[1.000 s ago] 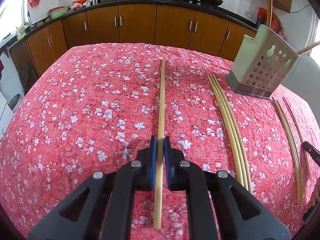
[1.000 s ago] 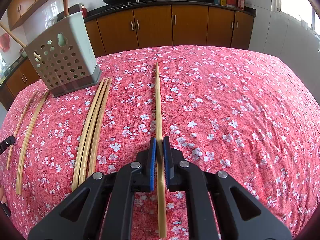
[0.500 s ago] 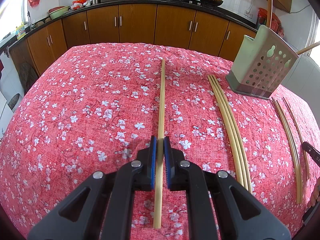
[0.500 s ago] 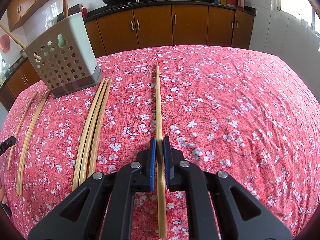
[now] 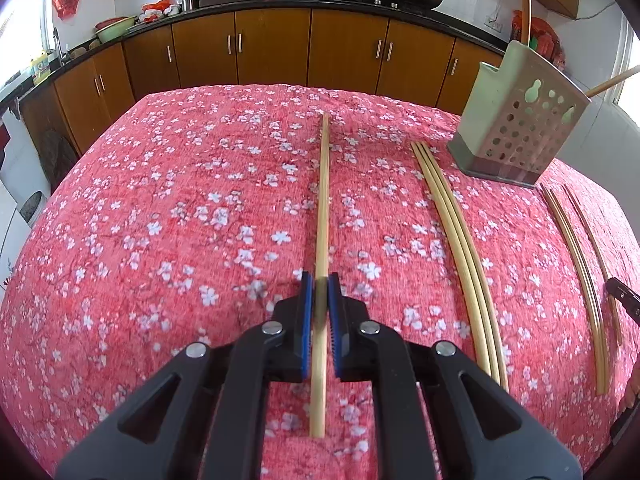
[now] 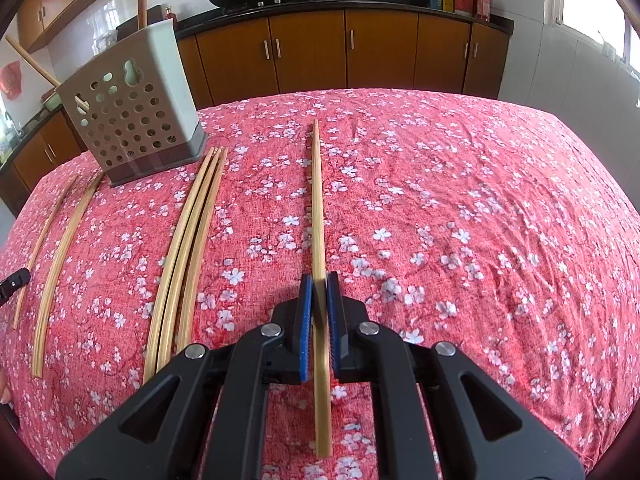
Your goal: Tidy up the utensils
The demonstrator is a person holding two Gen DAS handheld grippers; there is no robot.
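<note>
Left wrist view, nearest first: the left gripper [image 5: 319, 292] has its blue pads pressed on a single chopstick [image 5: 323, 200], which runs straight away from the jaws over the red flowered tablecloth [image 5: 160, 220], its near end sticking out behind the pads; to the right lie three chopsticks [image 5: 452, 216] side by side, touching one another; further right a second, looser group of chopsticks [image 5: 576, 256] lies near the cloth's edge; beyond the three, the perforated utensil holder [image 5: 520, 136] stands on the cloth, leaning in the lens, with a long stick rising from it; behind the table run brown cabinets [image 5: 272, 52] under a dark counter with two woks.

Right wrist view, nearest first: the right gripper [image 6: 319, 292] is clamped on another chopstick [image 6: 317, 200] in the same way, this one pointing straight ahead over the cloth; the three-stick bundle [image 6: 192, 232] lies to its left, the utensil holder [image 6: 132, 116] just past the bundle's far tips, and the looser sticks [image 6: 64, 248] further left.
</note>
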